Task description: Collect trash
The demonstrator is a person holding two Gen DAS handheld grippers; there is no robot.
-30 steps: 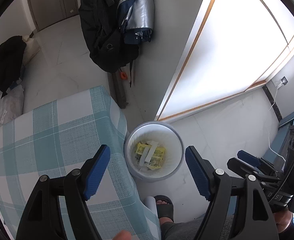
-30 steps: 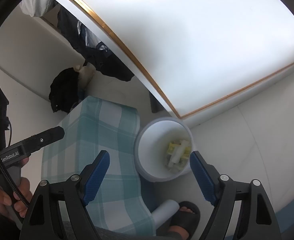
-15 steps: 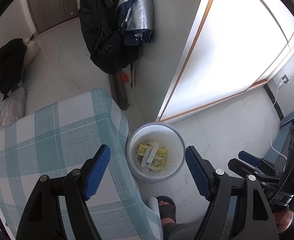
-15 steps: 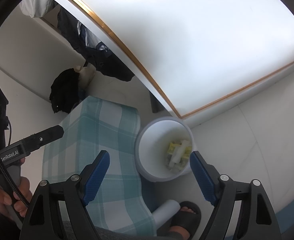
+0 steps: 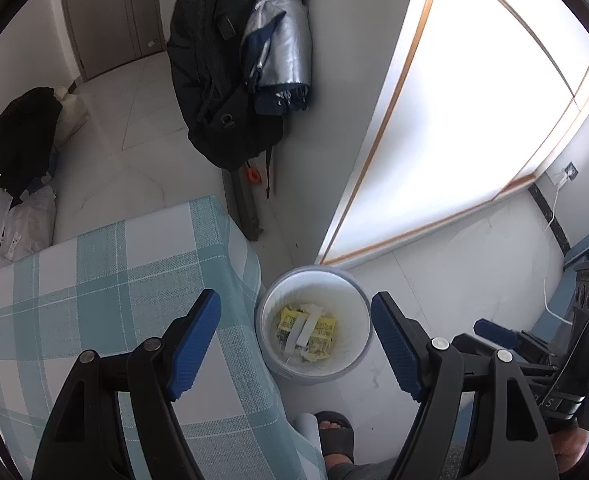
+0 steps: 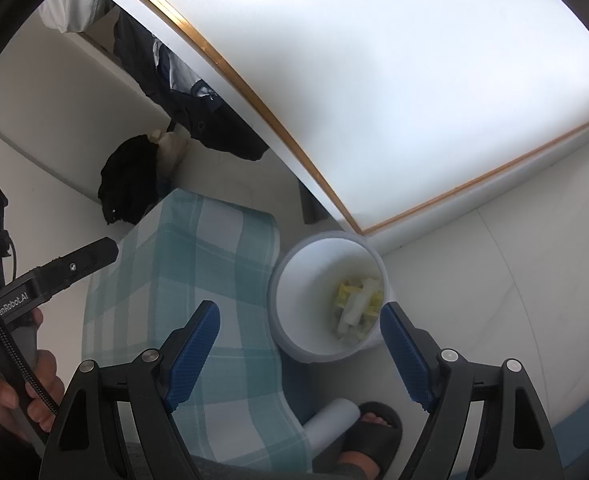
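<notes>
Two grippers are hanging above the white bin (image 5: 314, 364), empty, both with jaws standing apart. The left gripper (image 5: 294, 336) is hovering over the bin's left rim, where the checked bench (image 5: 106, 280) edge is nearly touching it. Yellow and white trash (image 5: 304, 330) is lying in the bin's bottom. The right gripper (image 6: 300, 344) is framing it; bare floor (image 5: 454, 276) is lying open right of the bin.

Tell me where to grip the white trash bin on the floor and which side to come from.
Grip the trash bin by its thin upright rim, from above, one jaw inside the wall and one outside. The body looks too wide to span. Come at the side away from the checked tablecloth, which crowds the other side.
</notes>
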